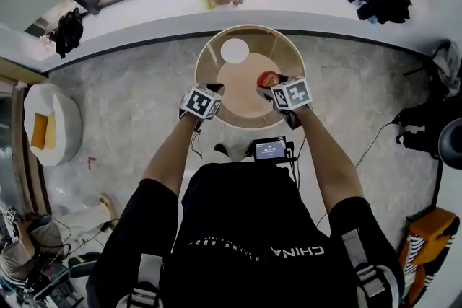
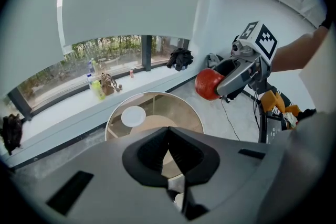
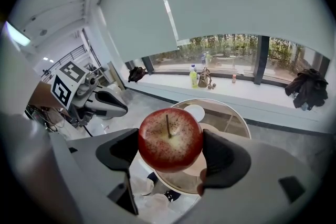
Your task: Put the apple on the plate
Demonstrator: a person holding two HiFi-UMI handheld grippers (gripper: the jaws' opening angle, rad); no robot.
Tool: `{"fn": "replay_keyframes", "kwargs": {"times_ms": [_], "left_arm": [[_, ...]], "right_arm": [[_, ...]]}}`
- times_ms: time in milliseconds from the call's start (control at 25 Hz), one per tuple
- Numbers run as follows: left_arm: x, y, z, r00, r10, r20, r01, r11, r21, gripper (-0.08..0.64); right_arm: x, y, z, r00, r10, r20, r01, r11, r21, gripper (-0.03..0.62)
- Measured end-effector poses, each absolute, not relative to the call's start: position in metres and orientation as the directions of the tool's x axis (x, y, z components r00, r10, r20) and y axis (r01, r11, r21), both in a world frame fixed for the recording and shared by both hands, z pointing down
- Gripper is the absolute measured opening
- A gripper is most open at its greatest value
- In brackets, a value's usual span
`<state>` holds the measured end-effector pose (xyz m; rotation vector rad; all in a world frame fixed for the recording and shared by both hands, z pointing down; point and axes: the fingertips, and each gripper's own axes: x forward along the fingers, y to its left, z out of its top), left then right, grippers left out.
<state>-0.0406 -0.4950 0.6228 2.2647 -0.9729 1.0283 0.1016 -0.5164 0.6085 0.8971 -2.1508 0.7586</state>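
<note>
One apple [image 3: 169,140] pinched in right gripper [image 1: 289,94], held above table [image 1: 210,47] near-right edge. Left gripper [image 2: 169,152] jaws pressed together, empty. Pickup done; left: carry to plate [image 1: 234,50] by far edge, release.

The head view looks steeply down from above. Both gripper views face the windowsill [image 3: 247,93] — sharing the round table [image 3: 227,113].
</note>
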Motion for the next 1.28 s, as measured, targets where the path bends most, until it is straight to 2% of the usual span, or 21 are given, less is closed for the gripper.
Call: {"fn": "replay_keyframes", "kwargs": {"times_ms": [360, 520, 680, 880, 1040, 1280], "left_arm": [[-0.056, -0.569, 0.673, 0.496, -0.415, 0.762, -0.79, -0.581, 0.198, 0.017], [-0.069, -0.638, 0.753, 0.503, -0.408, 0.762, -0.793, -0.569, 0.219, 0.018], [-0.08, -0.697, 0.841, 0.528, -0.395, 0.752, -0.813, -0.491, 0.313, 0.017], [-0.086, -0.756, 0.936, 0.51, -0.392, 0.765, -0.805, -0.532, 0.264, 0.018], [-0.09, -0.795, 0.975, 0.509, -0.402, 0.761, -0.809, -0.524, 0.265, 0.017], [-0.091, -0.831, 0.99, 0.508, -0.431, 0.746, -0.818, -0.512, 0.262, 0.017]], "right_arm": [[0.055, -0.591, 0.675, -0.543, -0.328, 0.773, -0.746, 0.61, -0.266, 0.399], [0.021, -0.66, 0.755, -0.534, -0.336, 0.776, -0.748, 0.616, -0.247, 0.399], [-0.009, -0.73, 0.856, -0.502, -0.354, 0.789, -0.764, 0.61, -0.212, 0.399], [-0.032, -0.798, 0.953, -0.473, -0.385, 0.792, -0.767, 0.622, -0.156, 0.399], [-0.044, -0.831, 0.989, -0.472, -0.379, 0.796, -0.745, 0.654, -0.131, 0.399], [-0.058, -0.861, 1.011, -0.458, -0.34, 0.822, -0.715, 0.69, -0.113, 0.399]]}}
